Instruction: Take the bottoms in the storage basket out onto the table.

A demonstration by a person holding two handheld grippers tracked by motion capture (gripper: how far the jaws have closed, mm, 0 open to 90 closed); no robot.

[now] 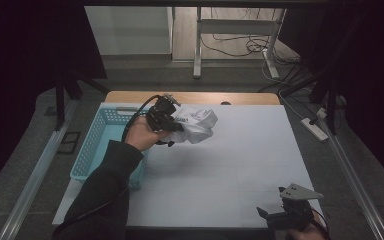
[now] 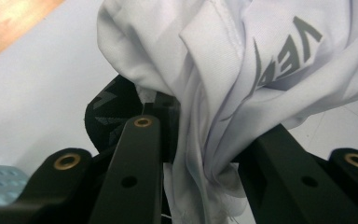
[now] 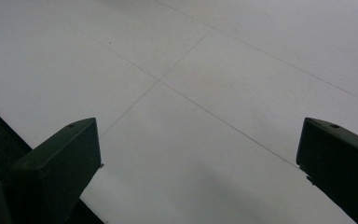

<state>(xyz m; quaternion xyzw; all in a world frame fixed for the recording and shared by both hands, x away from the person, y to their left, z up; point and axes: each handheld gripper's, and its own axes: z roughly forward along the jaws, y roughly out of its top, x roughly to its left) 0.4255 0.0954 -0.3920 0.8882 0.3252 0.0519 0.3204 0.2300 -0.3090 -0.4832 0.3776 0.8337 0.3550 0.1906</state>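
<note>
We are seeing the left claw point(image 1: 176, 125) clamping a crumpled white garment point(image 1: 196, 124) and holding it in the air above the counter point(image 1: 240, 160), just beside the blue basket point(image 1: 96, 145). The right claw point(image 1: 275, 207) is resting near the counter's front edge, its jaws standing wide apart.

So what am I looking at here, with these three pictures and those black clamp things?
No robot here: a person holds a hand-operated gripper in each hand. The high view looks down on a white table. The other two pictures come from cameras riding on the grippers, looking along their black fingers. The left gripper has its fingers shut on a crumpled white garment with grey lettering, lifted beside a light blue basket at the table's left edge. The right gripper rests near the table's front right corner, its fingers open with nothing between them.
</note>
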